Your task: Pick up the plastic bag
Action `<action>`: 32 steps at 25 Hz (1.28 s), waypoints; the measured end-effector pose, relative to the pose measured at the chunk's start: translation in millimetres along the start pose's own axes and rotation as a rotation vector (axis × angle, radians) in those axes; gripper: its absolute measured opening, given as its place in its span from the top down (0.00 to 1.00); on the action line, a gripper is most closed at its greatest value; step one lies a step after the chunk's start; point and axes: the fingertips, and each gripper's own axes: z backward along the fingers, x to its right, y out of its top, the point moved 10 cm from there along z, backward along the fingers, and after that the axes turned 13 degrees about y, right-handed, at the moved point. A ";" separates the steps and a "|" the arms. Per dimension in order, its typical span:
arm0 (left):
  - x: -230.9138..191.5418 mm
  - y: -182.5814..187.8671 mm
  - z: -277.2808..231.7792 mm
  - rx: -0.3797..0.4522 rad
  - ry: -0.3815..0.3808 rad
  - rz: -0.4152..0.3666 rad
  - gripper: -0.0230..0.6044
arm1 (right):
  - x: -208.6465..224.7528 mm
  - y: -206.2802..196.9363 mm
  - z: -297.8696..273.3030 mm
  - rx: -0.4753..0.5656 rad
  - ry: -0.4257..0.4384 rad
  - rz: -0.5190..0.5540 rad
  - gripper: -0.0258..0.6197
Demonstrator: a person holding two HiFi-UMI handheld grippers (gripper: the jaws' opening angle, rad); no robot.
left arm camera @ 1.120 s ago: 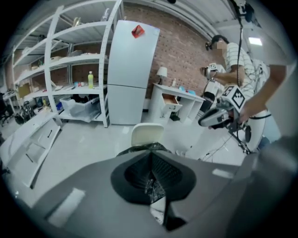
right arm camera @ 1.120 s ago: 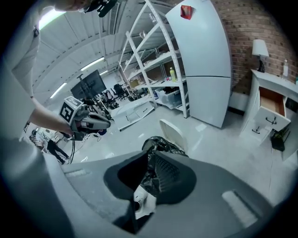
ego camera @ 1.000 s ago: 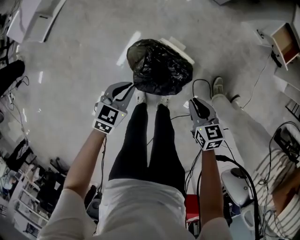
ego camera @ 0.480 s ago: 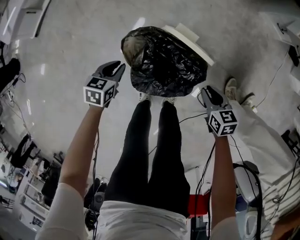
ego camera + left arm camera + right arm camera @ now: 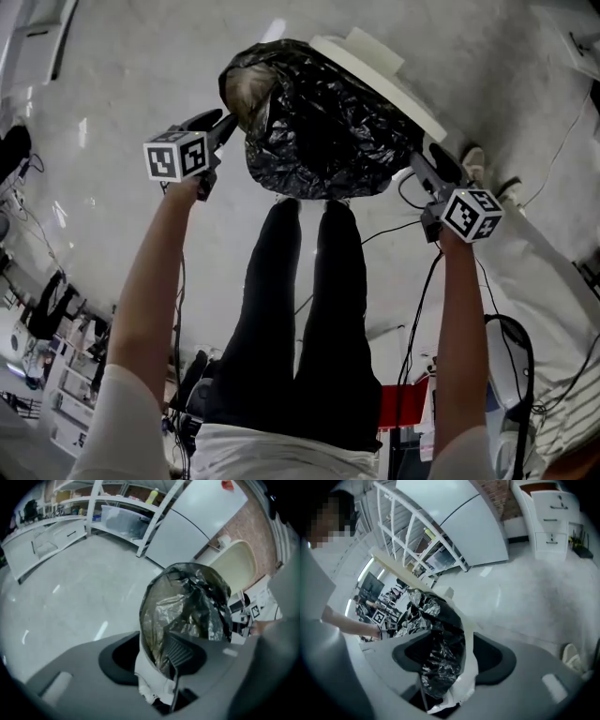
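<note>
Hanging low on outstretched arms either side of the person's legs (image 5: 300, 309), the left gripper (image 5: 217, 124) and the right gripper (image 5: 427, 161) flank the plastic bag (image 5: 319, 122), one at each side of its mouth. Both pairs of jaws have just been opening and stand apart. In each gripper view the bag's turned-over edge sits in the gap, with the wall of the white bin (image 5: 380, 75) it is draped over, but the pads do not look pressed on it.

By my reading the approach is done and the grasp is not: clamping on the film and lifting it clear are left. The bag stands on the grey floor (image 5: 122, 103) just beyond the legs, lining the bin.

Whether the jaws would catch film alone or the bin's rim too is hard to tell. What lies inside the bag cannot be made out, and the bin's base is hidden beneath the crumpled black film.
</note>
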 end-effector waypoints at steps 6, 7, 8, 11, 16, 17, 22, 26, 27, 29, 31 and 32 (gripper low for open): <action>-12.0 -2.5 -36.6 0.004 -0.118 0.161 0.54 | 33.3 -0.4 -24.3 0.071 0.236 -0.189 0.39; -12.0 -3.7 -42.3 -0.003 -0.132 0.180 0.53 | 35.2 -1.9 -29.0 0.069 0.287 -0.214 0.38; -11.5 -5.5 -47.9 -0.011 -0.148 0.201 0.53 | 35.5 -3.6 -33.2 0.067 0.336 -0.240 0.38; -7.2 -8.6 -61.3 -0.027 -0.181 0.247 0.65 | 33.9 -7.6 -40.8 0.078 0.405 -0.301 0.49; 1.4 -7.8 -48.1 0.012 -0.109 0.218 0.96 | 17.5 -9.8 -35.7 0.162 0.372 -0.329 0.95; 3.1 -8.1 -41.2 0.018 -0.098 0.202 0.96 | 12.0 -10.2 -32.0 0.168 0.355 -0.330 0.95; 18.8 -10.8 11.5 0.040 -0.037 0.051 0.96 | -24.5 -7.6 -8.4 0.172 0.292 -0.301 0.96; 33.3 -18.0 61.2 0.065 -0.026 -0.019 0.96 | -55.9 -4.3 9.5 0.165 0.248 -0.267 0.96; 36.1 -21.3 77.9 0.075 -0.028 -0.019 0.96 | -68.0 -5.0 15.8 0.161 0.235 -0.256 0.96; 41.2 -25.8 113.8 0.110 -0.037 -0.004 0.96 | -96.1 -3.9 29.3 0.154 0.201 -0.227 0.96; 46.1 -25.1 142.1 0.152 -0.049 0.013 0.96 | -117.4 0.7 39.8 0.140 0.156 -0.184 0.96; 48.5 -24.6 153.0 0.168 -0.055 0.021 0.96 | -127.1 3.4 42.4 0.135 0.146 -0.165 0.96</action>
